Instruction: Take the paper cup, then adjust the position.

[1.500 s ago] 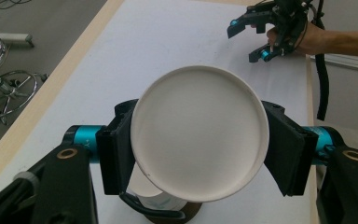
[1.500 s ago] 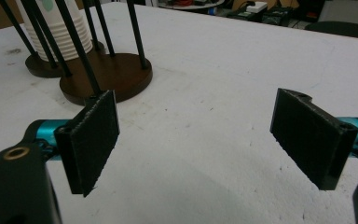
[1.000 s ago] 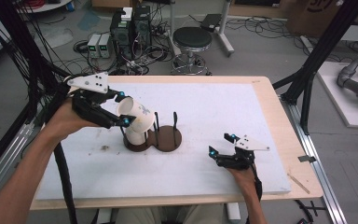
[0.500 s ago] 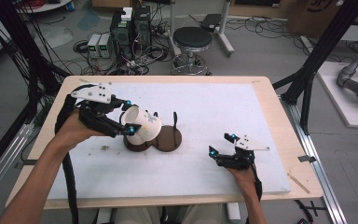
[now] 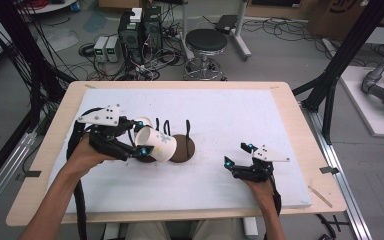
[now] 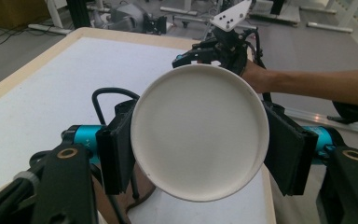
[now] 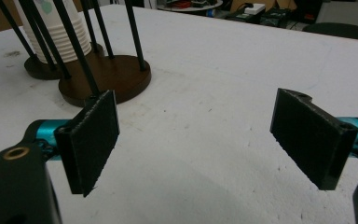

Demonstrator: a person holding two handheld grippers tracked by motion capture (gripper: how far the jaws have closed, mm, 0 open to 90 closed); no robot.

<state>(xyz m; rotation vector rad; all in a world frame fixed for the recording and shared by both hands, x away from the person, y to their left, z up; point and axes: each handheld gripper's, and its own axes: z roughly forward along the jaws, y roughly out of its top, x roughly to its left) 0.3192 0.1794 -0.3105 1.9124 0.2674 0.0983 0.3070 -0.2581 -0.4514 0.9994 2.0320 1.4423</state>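
Observation:
My left gripper point(image 5: 141, 136) is shut on a white paper cup point(image 5: 159, 145), held tilted on its side just above two brown round stands point(image 5: 184, 148) with black upright rods. In the left gripper view the cup's base point(image 6: 198, 137) faces the camera, clamped between both black jaws of the left gripper point(image 6: 198, 156). A stack of white cups point(image 7: 58, 35) stands inside the rods of the farther stand. My right gripper point(image 5: 236, 155) rests on the white table cover to the right of the stands, open, with nothing between its jaws point(image 7: 209, 135). The nearer brown stand point(image 7: 107, 79) holds no cups.
A white sheet point(image 5: 260, 115) covers the wooden table point(image 5: 300, 130). Black frame posts point(image 5: 330, 90) rise at the right edge and cables hang at the left. A stool point(image 5: 206, 42) and electronics boxes sit on the floor beyond the table.
The left gripper has carried the cup to the right and lower, and turned it from near upright onto its side. The right gripper has not moved.

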